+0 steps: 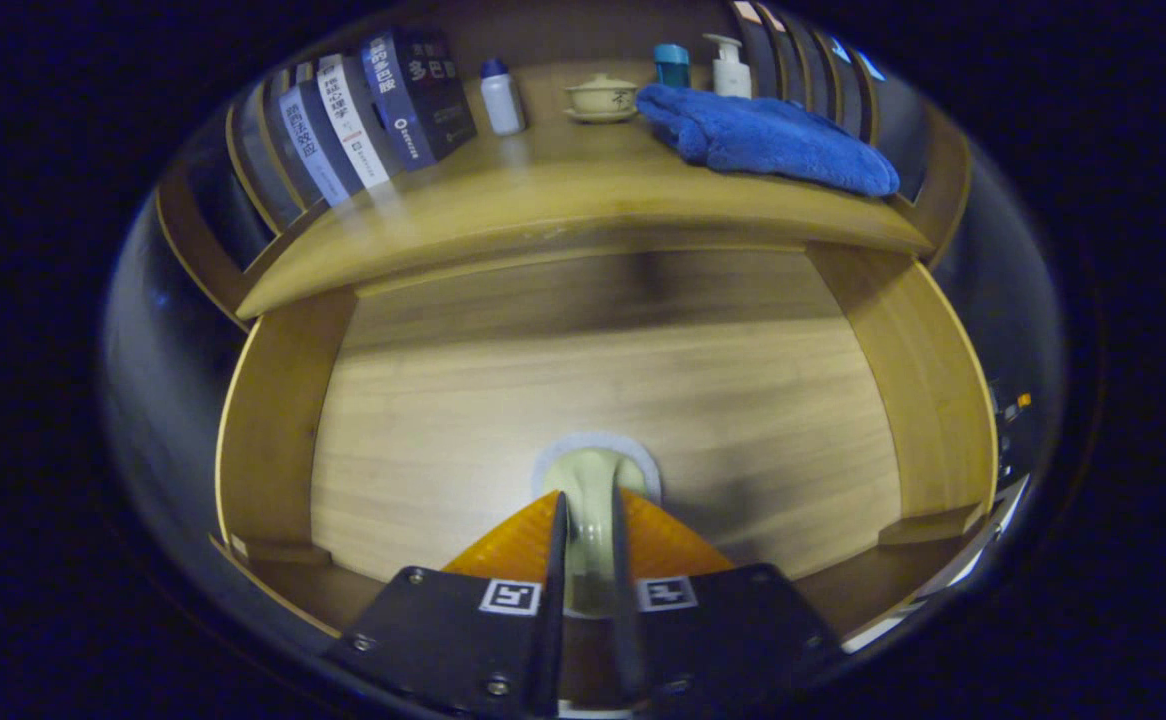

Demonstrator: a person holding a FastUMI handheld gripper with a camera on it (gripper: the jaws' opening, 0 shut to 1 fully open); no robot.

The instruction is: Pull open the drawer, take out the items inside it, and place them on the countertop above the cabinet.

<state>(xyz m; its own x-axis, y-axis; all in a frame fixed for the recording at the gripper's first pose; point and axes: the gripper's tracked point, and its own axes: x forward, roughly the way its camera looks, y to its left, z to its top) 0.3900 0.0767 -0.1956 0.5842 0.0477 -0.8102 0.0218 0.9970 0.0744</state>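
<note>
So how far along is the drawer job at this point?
Done: the drawer is pulled open. In hand: the gripper is closed on a pale cup-like item over the drawer floor. Left: setting it on the countertop, near the blue towel, the books and the lidded cup.

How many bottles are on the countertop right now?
3: a white bottle beside the books, a blue-capped bottle and a pump bottle behind the blue towel. Others may be hidden.

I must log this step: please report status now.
Gripper jaws shut on pale cup. Cup inside open drawer. Countertop partly occupied: books, blue towel.
</note>
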